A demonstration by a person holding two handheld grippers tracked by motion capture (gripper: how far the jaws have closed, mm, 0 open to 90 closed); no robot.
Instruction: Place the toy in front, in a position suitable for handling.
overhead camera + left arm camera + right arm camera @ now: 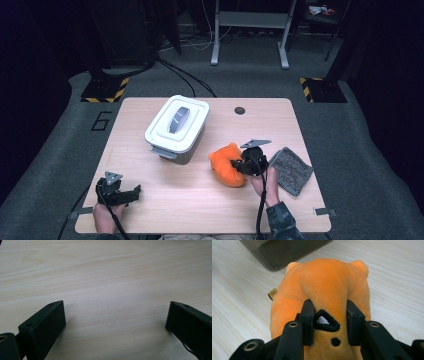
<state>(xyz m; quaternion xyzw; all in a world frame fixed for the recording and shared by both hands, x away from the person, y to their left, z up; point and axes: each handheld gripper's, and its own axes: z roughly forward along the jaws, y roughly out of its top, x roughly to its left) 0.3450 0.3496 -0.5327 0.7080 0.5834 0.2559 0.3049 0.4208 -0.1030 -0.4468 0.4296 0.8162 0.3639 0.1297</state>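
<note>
On my table (150,210), the lidded bin (177,129) sits toward the far left. The plush toy (227,165) lies nearer me, to its right, with the felt pad (291,170) further right. My right claw (239,165) pinches the toy; my left claw (134,192) rests near the front-left corner.

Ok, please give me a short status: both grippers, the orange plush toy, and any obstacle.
Right gripper shut on orange plush toy, toy on table. Left gripper open, nothing between its jaws. White-lidded box close beside toy; grey cloth on the other side.
</note>
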